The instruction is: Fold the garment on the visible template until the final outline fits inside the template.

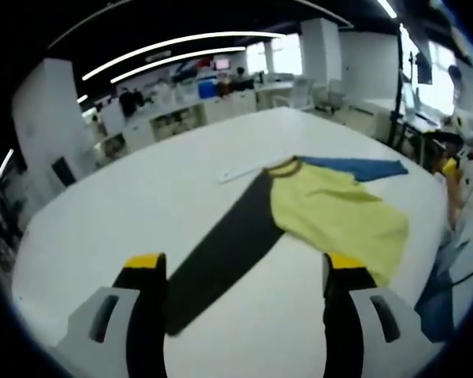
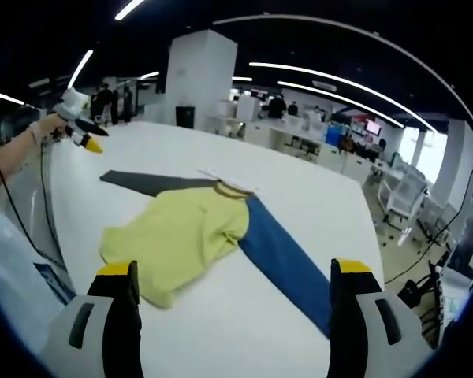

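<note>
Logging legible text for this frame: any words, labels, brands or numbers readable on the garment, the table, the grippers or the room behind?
None can be read.
Garment: yellow body, dark sleeve, blue sleeve; no print or label visible.
White strip by the collar: blank at this size.
Left gripper and right gripper: yellow tips, no markings.
Background screens: too small and blurred.

1 garment [image 1: 331, 213], 1 white table [image 1: 142, 213], 2 tongs [image 1: 244, 272]

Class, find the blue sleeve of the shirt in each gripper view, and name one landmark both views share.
Left gripper view: the blue sleeve lies upper right, beyond the yellow body.
Right gripper view: it runs from centre toward lower right.
Shared landmark: the brown collar.
</note>
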Available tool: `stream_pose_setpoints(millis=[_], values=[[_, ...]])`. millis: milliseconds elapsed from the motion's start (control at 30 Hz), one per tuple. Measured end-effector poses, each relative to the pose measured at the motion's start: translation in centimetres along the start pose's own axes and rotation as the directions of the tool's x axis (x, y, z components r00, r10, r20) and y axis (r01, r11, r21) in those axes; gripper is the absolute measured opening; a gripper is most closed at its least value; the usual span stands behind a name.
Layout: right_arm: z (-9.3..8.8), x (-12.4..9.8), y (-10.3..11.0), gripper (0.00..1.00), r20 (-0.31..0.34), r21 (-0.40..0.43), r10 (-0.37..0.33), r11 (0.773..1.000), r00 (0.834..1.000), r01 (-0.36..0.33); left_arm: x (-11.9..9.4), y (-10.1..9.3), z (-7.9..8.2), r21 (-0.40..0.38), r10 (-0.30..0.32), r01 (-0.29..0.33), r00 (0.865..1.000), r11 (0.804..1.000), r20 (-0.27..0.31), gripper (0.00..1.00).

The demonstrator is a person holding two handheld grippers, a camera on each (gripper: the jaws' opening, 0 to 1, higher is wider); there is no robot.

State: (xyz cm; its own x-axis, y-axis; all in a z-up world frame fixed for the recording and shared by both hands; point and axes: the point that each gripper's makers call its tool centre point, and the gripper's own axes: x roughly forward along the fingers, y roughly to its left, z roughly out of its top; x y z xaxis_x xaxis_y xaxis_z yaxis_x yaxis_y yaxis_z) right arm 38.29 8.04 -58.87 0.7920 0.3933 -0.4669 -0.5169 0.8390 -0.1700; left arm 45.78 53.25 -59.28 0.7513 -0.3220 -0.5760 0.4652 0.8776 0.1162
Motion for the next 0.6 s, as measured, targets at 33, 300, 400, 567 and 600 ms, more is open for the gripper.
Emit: stream_pose_setpoints(millis=[33,300,400,567,600], values=[[0.0,0.0,0.0,1.00,0.000,-0.002,0.001,1.000,1.000,-0.001,-0.1,-0.2,0.0,0.001,-0.001,0.001,1.000,1.000,-0.001,0.79],[0.1,-0.4,-0.2,1.00,0.011,-0.007,0.002,1.000,1.000,-0.002,-0.6,-1.0,-0.2,0.007,-0.010,0.010,1.000,1.000,-0.007,0.81],[0.0,-0.5,-0.4,1.00,0.012,-0.008,0.002,1.000,1.000,-0.002,-0.9,-1.4,0.0,0.009,-0.016,0.016,1.000,1.000,-0.001,0.83],[0.0,-0.6,-0.3,1.00,0.011,-0.012,0.005,1.000,1.000,-0.004,-1.2,-2.0,0.3,0.018,-0.022,0.022,1.000,1.000,0.004,0.85],[0.0,-0.6,-0.3,1.00,0.012,-0.013,0.006,1.000,1.000,-0.005,-1.2,-2.1,0.3,0.018,-0.023,0.023,1.000,1.000,0.004,0.85]])
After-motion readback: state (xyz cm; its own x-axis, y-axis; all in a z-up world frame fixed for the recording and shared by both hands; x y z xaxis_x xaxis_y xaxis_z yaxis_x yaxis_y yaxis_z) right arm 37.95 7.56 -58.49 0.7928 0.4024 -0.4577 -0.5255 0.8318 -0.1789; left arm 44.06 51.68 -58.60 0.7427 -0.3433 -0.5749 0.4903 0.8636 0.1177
